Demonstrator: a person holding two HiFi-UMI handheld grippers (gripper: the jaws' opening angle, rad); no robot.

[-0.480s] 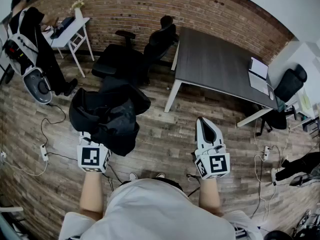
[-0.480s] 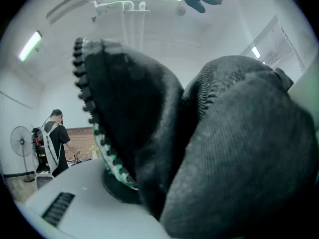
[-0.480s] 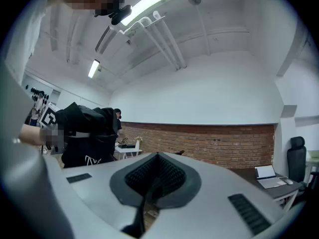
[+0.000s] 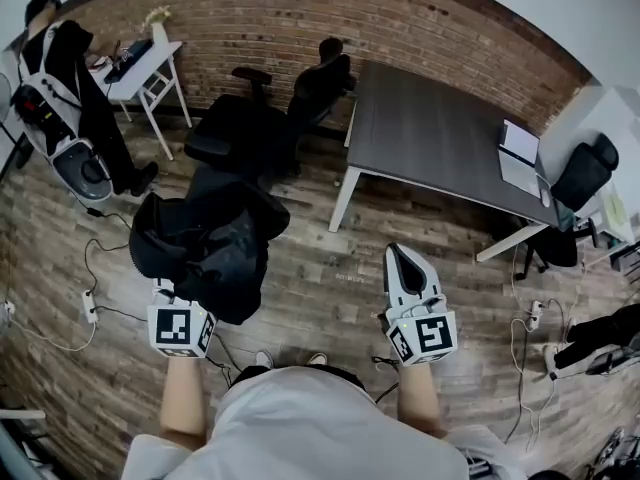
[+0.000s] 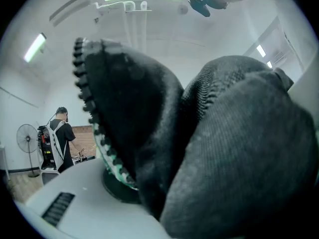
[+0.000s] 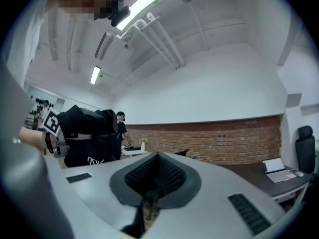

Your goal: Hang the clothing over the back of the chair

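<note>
1. My left gripper (image 4: pixel 178 303) clamps the black clothing (image 4: pixel 210 243), bunched at eleven o'clock.
2. My right gripper's (image 4: pixel 408 268) jaws sit together, empty.
3. I'd lift high, clearing the back of the chair (image 4: pixel 318 86) at twelve o'clock, then drape evenly.

Clothing (image 4: pixel 205 243) hangs from my left gripper (image 4: pixel 183 313), ahead and to my left. Chair (image 4: pixel 265 118) stands behind it, near the wall (image 4: pixel 260 18). Table (image 4: pixel 440 133) stands right of the chair. My right gripper (image 4: pixel 406 263) is before the table, well apart from the clothing.

Office, brick wall (image 4: pixel 300 18), dark desk (image 4: pixel 430 128), black swivel chairs (image 4: pixel 245 128), wood floor (image 4: pixel 320 263)
</note>
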